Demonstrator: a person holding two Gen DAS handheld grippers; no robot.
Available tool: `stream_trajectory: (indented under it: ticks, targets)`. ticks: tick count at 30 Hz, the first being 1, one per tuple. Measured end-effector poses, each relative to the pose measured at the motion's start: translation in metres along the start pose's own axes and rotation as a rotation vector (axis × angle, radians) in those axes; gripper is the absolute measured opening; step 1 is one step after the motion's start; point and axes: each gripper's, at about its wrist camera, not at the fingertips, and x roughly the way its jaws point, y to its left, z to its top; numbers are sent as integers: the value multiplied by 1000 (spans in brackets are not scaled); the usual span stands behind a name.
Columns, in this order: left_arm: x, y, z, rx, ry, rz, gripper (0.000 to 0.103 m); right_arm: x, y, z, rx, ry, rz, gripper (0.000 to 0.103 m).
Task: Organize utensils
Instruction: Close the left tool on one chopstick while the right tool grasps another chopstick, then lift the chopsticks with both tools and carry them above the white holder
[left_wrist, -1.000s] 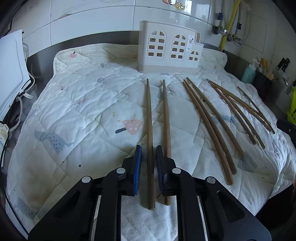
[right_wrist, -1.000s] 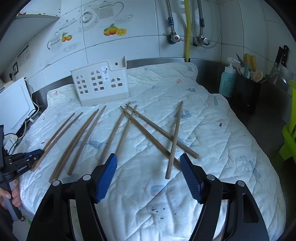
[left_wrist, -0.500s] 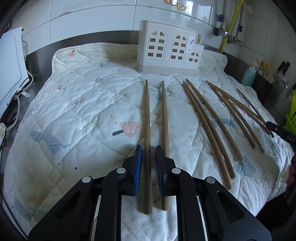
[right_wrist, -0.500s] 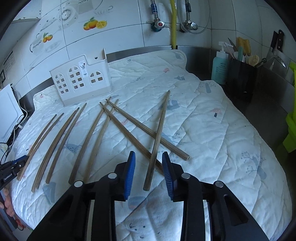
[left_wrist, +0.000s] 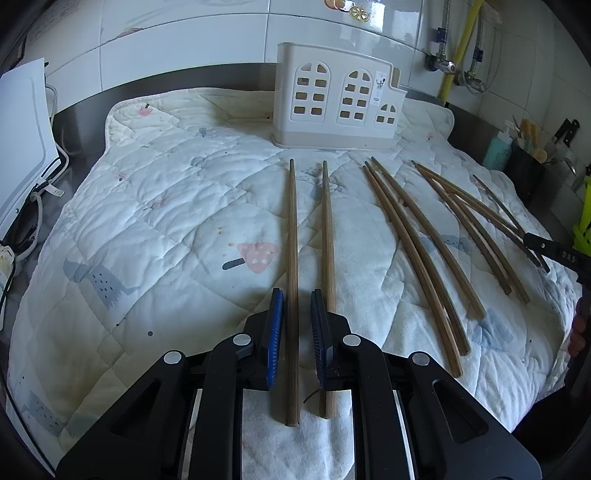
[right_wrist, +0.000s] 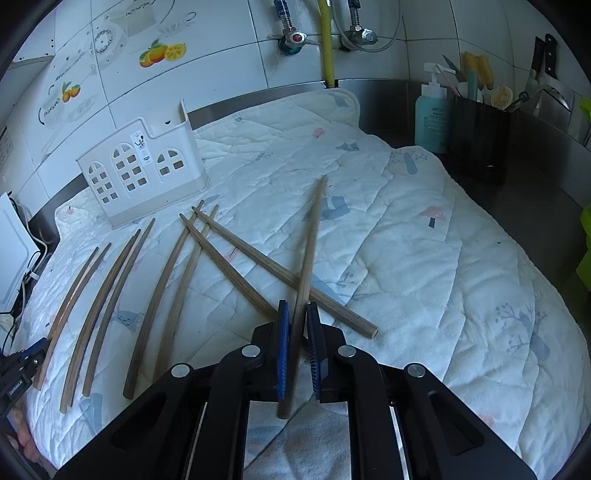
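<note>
Gripping one chopstick (right_wrist: 308, 254) in my right gripper (right_wrist: 297, 341), I am keeping its long axis running from my jaws toward twelve o'clock, tip tilted slightly toward one. My blue pads are pressing nearly together on its thick end, which is sticking out behind them. It is crossing above two other sticks on the quilt (right_wrist: 461, 280). The holder (right_wrist: 140, 173) is standing at about ten o'clock from these jaws, well apart, so I am judging a swing leftward and a tip-up as the need. My left gripper (left_wrist: 297, 325) is straddling a second chopstick (left_wrist: 292, 266), also pointing at twelve, straight at the holder (left_wrist: 336, 99); those jaws are standing narrowly open, gaps showing either side, nothing clamped.
</note>
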Motion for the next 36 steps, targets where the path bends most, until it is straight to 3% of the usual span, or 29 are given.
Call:
stream_trajectory:
  ticks: [10,27,32,36]
  targets:
    - [1,8,8,-33,17,-24,5,-19,0,1,-25,-36,-4,7]
    - [-3,9,2,-43,1,-64,6,-87,32,24,-167,-199,34,7]
    - [-1,11,0,-77,2,-58,8,-92,36,26,-173,-209,44,7]
    - [-1,5,-1,-34,-8,-37,6,-95,39,32,-182,-219,60,7]
